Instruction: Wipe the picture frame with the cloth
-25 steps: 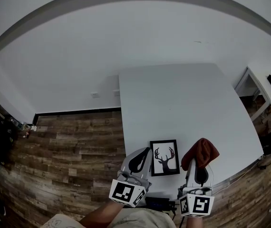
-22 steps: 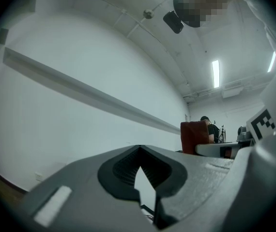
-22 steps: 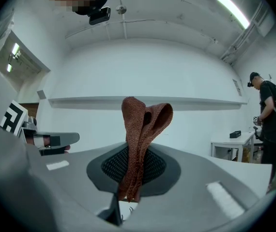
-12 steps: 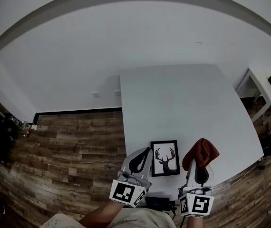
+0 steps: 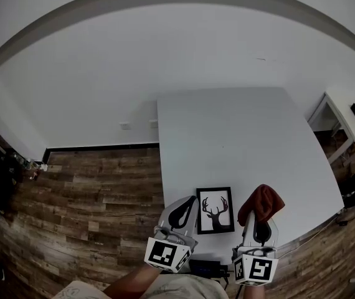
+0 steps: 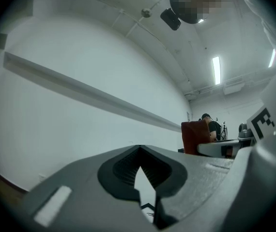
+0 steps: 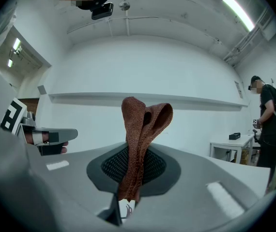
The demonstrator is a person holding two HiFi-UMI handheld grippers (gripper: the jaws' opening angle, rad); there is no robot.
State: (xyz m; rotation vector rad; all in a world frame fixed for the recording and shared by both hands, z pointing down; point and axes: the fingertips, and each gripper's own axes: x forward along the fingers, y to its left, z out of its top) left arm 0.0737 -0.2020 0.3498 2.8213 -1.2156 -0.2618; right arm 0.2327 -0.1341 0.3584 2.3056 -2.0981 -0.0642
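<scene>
Cloth [image 5: 262, 203], rust-brown and knitted, is clamped in the right tool [image 5: 259, 222]. In the right gripper view its folded loop stands up past the jaw tips, with a short end hanging below the pads. The left tool [image 5: 188, 204] has its jaws closed tip to tip, with only a thin sliver of light behind the tips and nothing held between them. A black frame [image 5: 215, 210] with a deer-head print lies flat on the white desk [image 5: 240, 136] close to its near edge. It sits between the two tools, the left one just beside its left side. The cloth is to its right and clear of it.
</scene>
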